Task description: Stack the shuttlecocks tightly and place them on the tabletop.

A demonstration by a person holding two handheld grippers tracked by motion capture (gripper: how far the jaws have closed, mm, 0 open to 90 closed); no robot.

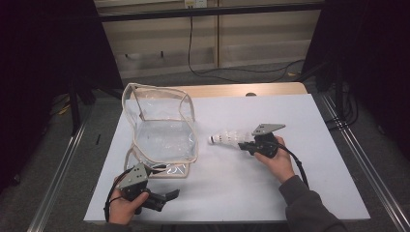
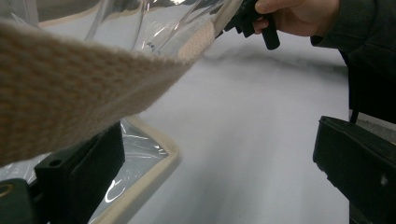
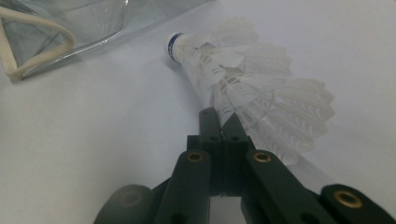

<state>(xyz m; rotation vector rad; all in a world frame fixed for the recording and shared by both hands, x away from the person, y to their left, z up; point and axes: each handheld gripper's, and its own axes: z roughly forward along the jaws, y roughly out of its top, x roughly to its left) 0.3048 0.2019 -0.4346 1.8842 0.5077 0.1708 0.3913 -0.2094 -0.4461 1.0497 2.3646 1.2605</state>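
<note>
While we hold both grippers at the white table point(image 1: 300, 121), we list the following. Item one: a white feathered shuttlecock point(image 1: 227, 137), lying cork-first toward the bag, near its open side but apart from it. In the right gripper view its feathers point(image 3: 261, 88) fan out just beyond the jaw tips. Item two: our right gripper point(image 1: 249, 144), jaws clenched together on the rim of the feather skirt, pinching only a thin edge. Item three: a clear plastic bag point(image 1: 164, 130) with beige woven trim, standing open at the table's left. Item four: our left gripper point(image 1: 169, 195), jaws parted and gripping nothing, near the table's front edge; the bag's trim point(image 2: 70, 88) hangs close before its camera.

Risks noted: we judge the pinch on the feathers to be slight, so the shuttlecock may slip or swing loose when lifted. Feathers may bend or crack under the jaws. With nothing steadying the bag, its soft mouth may sag or shift when the shuttlecock pushes in.
</note>
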